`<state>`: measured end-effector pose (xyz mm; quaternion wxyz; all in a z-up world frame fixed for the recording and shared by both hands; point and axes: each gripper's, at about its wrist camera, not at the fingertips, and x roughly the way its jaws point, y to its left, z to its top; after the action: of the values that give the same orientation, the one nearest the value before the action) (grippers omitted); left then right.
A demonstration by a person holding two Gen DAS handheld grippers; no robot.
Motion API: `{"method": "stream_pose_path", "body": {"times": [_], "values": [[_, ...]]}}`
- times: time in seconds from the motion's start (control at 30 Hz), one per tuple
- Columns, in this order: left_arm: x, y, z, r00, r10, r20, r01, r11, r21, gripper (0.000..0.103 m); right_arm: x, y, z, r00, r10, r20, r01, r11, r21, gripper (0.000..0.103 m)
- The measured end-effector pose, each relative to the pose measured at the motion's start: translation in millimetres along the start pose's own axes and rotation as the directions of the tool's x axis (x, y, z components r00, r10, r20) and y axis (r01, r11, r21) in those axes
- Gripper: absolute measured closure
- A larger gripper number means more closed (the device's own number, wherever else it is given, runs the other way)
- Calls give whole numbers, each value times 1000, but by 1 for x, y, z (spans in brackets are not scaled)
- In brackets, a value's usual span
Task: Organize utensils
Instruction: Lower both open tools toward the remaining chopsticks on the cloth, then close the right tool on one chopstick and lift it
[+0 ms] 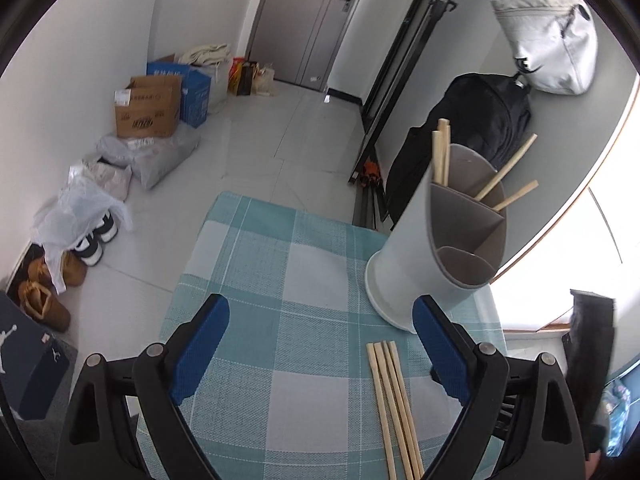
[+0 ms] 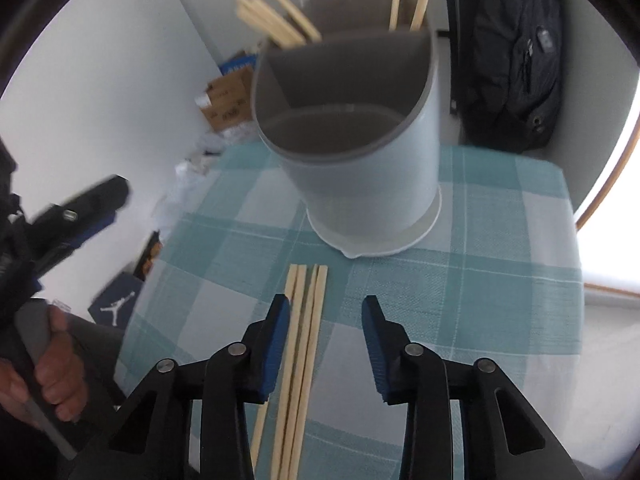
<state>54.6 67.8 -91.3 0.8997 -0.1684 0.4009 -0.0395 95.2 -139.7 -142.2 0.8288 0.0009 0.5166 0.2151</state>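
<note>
A grey-white utensil holder (image 1: 424, 248) with inner dividers stands on the teal checked tablecloth (image 1: 288, 280). Several wooden chopsticks (image 1: 442, 152) stand in its far compartments; the near compartment looks empty. Several loose chopsticks (image 1: 394, 404) lie flat on the cloth in front of it. My left gripper (image 1: 320, 344) is open and empty, hovering left of the loose chopsticks. In the right wrist view the holder (image 2: 360, 152) is straight ahead. My right gripper (image 2: 325, 320) is open, low over the loose chopsticks (image 2: 302, 344), which pass by its left finger (image 2: 276, 340).
The table is small; its edges drop to a tiled floor. Cardboard boxes (image 1: 150, 108), bags and shoes (image 1: 44, 300) line the left wall. A black backpack (image 1: 480, 120) stands behind the holder. The left gripper and hand show at the left of the right wrist view (image 2: 72, 216).
</note>
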Motion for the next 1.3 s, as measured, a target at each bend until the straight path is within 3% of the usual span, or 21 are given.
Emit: {"method": "stream_pose_path", "body": {"times": [0.07,0.3,0.43,0.6,1.07,1.13,1.3], "values": [[3,2,-1,1000,21,-9,-21,1000,3,13,15,2,4,999,-18,-29,18,1000,-14,86],[3,7,-4,999,17,-33,-17,1000,6,13,43,11,11,994,-72,-81,68,997,-43,88],[4,12,-1,999,17,-43,-17,1000,-14,13,47,19,14,983,-161,-93,153,984,-86,92],[7,16,1,998,11,-56,-12,1000,-25,13,46,21,13,969,-211,-127,199,975,-98,97],[6,22,0,997,13,-75,-16,999,-39,13,47,22,22,968,-221,-117,209,973,-100,97],[10,22,-2,996,18,-90,-21,999,-39,13,43,18,20,975,-193,-113,186,980,-68,98],[21,18,-12,987,14,-159,-16,1000,-11,13,7,7,19,991,-131,6,131,991,4,99]]}}
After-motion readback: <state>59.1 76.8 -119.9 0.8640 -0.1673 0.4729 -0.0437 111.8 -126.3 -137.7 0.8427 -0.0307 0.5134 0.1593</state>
